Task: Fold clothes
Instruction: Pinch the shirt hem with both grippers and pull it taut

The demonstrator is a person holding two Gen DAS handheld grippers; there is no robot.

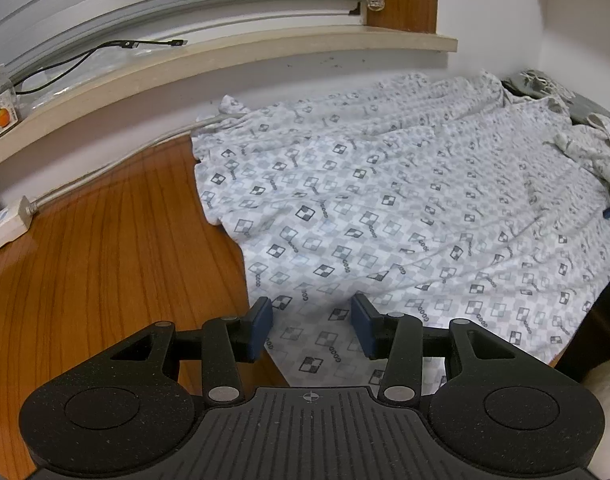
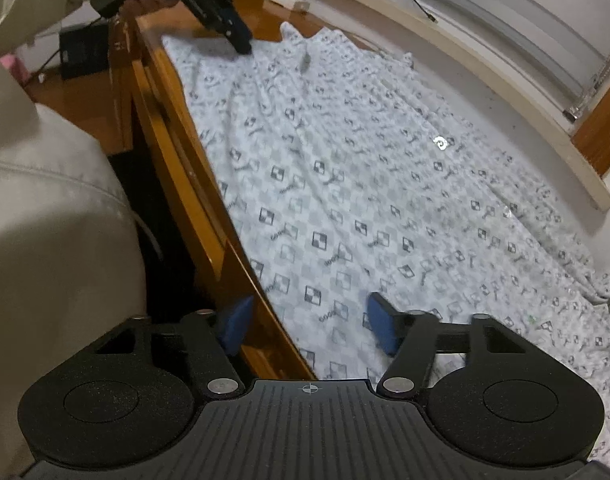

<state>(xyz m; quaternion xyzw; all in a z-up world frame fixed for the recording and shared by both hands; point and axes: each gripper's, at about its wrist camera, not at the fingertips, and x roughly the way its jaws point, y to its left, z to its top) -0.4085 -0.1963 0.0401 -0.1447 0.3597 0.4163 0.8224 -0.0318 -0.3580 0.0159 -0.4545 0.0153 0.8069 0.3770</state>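
Note:
A white garment (image 1: 405,208) printed with grey checks and small dark squares lies spread flat over a wooden table (image 1: 105,248). My left gripper (image 1: 313,322) hovers over the garment's near left corner, open, blue pads apart with only cloth below them. In the right wrist view the same garment (image 2: 365,184) runs away along the table's front edge (image 2: 193,200). My right gripper (image 2: 308,326) is open and straddles that edge, one pad off the table and the other over the cloth. A hand holds the left gripper (image 2: 241,42) at the garment's far corner.
A windowsill (image 1: 265,56) with a black cable and a jar (image 1: 1,108) runs behind the table. A white power strip (image 1: 5,224) lies at the left. Grey clothes (image 1: 545,88) are heaped at the far right. The person's beige jacket (image 2: 45,220) fills the near left.

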